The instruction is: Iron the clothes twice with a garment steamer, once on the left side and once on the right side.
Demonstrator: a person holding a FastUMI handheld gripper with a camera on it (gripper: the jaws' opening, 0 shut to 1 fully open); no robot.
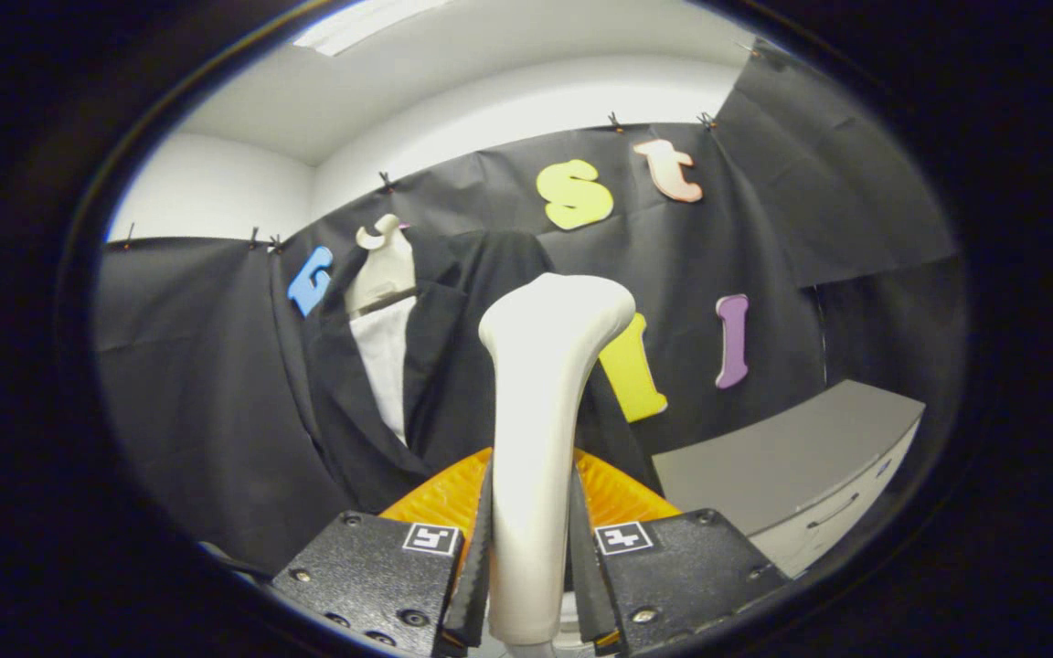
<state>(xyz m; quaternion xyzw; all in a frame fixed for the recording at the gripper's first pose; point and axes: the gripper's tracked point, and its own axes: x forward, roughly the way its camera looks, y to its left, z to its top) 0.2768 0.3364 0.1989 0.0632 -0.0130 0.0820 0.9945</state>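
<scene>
The gripper (pixel 531 548) is clamped on the handle of the white plastic garment steamer (pixel 540 411), both fingers pressing its sides. The black jacket on a pale hanger (pixel 440 366) hangs beyond, against the booth wall, apart from the steamer head. Step in hand: approach. Next, bring the head to one jacket side and stroke along it.

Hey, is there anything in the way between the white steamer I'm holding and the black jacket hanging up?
Nothing visible blocks it. The gripper is shut on the white plastic garment steamer, whose head rises just ahead of the fingers. The black jacket on its pale hanger hangs beyond it, slightly left, with open space between them.
</scene>
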